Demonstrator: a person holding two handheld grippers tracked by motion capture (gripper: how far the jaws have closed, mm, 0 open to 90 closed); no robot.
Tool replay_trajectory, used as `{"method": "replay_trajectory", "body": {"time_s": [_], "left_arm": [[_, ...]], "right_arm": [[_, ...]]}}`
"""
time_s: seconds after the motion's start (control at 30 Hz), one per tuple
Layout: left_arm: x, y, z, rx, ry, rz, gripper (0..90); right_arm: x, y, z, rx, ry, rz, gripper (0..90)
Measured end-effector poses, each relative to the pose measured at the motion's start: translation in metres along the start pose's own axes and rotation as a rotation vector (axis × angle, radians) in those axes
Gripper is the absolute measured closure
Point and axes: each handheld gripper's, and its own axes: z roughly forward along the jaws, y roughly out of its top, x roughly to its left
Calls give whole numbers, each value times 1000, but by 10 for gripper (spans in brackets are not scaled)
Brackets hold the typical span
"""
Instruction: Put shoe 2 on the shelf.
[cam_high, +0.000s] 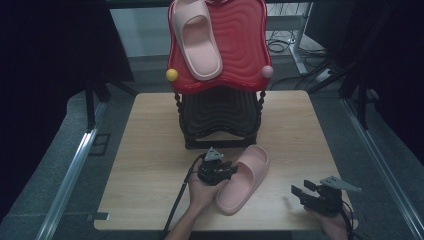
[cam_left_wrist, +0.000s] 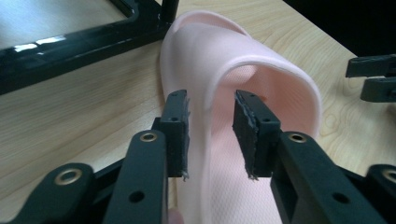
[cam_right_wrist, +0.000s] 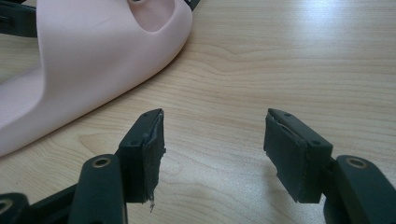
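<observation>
On the worktop (cam_high: 150, 150), the left tongs (cam_left_wrist: 212, 135) straddle the pink slipper's (cam_high: 243, 179) side wall without clamping yet, so it may slip out; the right tongs (cam_right_wrist: 215, 154) hang open, empty.

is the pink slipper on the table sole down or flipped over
Sole down. The slipper on the table lies flat on the wood with its strap arching upward and the textured footbed showing; the left gripper has one jaw outside its side wall, one inside.

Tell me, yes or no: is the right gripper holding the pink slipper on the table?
No. The right gripper has its fingers spread over bare wood, apart from the pink slipper beside it.
</observation>
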Motion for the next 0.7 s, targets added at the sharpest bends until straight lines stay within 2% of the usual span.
{"method": "replay_trajectory", "body": {"time_s": [0.3,0.53,0.7], "left_arm": [[1,-1,17,1,23,-25,777],[1,-2,17,-13,54,-43,821],[0,-2,13,-13,69,-41,842]], "right_arm": [[0,1,-1,-8,-2,-2,381],[2,2,-1,-6,-3,-2,381],[2,2,-2,-8,-10,5,381]]}}
